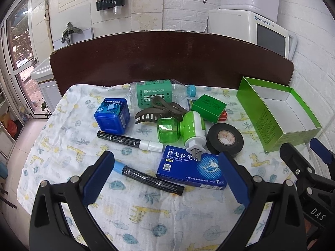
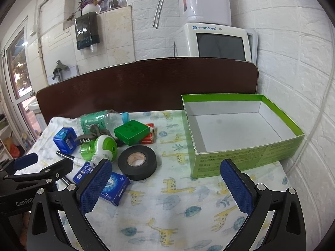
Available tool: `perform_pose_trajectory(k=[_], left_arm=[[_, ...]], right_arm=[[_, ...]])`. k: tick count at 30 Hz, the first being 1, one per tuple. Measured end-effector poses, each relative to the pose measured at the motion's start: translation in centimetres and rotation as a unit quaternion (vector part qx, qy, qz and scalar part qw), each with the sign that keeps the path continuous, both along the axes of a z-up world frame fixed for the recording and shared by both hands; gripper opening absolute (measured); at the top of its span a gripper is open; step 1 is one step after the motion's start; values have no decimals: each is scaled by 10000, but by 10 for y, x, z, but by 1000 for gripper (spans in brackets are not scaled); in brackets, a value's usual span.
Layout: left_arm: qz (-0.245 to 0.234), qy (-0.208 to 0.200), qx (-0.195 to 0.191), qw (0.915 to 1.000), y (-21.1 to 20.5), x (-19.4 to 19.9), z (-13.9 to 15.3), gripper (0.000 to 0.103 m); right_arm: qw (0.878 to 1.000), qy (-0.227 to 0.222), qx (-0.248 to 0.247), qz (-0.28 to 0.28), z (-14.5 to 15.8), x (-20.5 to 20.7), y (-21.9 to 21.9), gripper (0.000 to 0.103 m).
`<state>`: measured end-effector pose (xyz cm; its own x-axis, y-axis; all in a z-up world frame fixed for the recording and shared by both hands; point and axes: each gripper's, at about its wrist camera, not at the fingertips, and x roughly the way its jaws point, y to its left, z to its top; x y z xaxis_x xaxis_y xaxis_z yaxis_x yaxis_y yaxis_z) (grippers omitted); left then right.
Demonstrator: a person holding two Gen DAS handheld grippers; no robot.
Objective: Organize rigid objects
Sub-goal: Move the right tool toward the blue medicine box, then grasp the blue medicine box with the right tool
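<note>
The left gripper (image 1: 165,179) hangs with jaws spread wide and empty over a black marker with a pale blue cap (image 1: 146,176) and a flat blue tablet carton (image 1: 188,171). The right gripper (image 2: 166,188) is equally wide and empty, above bare giraffe-print cloth (image 2: 178,215) between a black roll of tape (image 2: 137,160) and an open green cardboard box (image 2: 247,150). That box is empty, probably meant to receive the clutter. Left of it, close together, lie a green plug-in mosquito repeller (image 1: 180,127), a brown hair claw (image 1: 155,110), a blue plastic cube (image 1: 112,115), a second marker with a white cap (image 1: 129,141), a small green carton (image 1: 209,105) and a clear water bottle (image 1: 155,93). The bench is cloth-covered.
</note>
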<state>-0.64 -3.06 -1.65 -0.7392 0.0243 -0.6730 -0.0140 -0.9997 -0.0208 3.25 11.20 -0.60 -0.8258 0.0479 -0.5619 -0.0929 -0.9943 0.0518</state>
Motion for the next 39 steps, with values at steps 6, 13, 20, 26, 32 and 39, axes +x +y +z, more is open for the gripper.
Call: perform_pose_trajectory(k=[6,13,20,26,32,39], left_arm=[[-81,-49,34,9999,0,-1,-3,99],[-80,8,34,10000,0,-1,-1,99],[-108,-31,30,9999,-1,-2,-3,99],[-180,-45,-66,9998,-1,-3,-6,99],[-132,-165,233,9995,-15,-6,-12,99],[-517,-293,348,9976,-16,-10,-19,86]], right_arm=[[10000,-13,-26,16,-1,0,-1,103],[10000,-16,-37,13,-1,0,-1,103],[10000,-56,-57,43,-2,-2,-4,103],[9999,-70,-67,96,-3,-3,-7,103],[9996,-106,-170,205,-3,-3,-7,103],[9985,-148,-353,398,-6,-4,-9,88]])
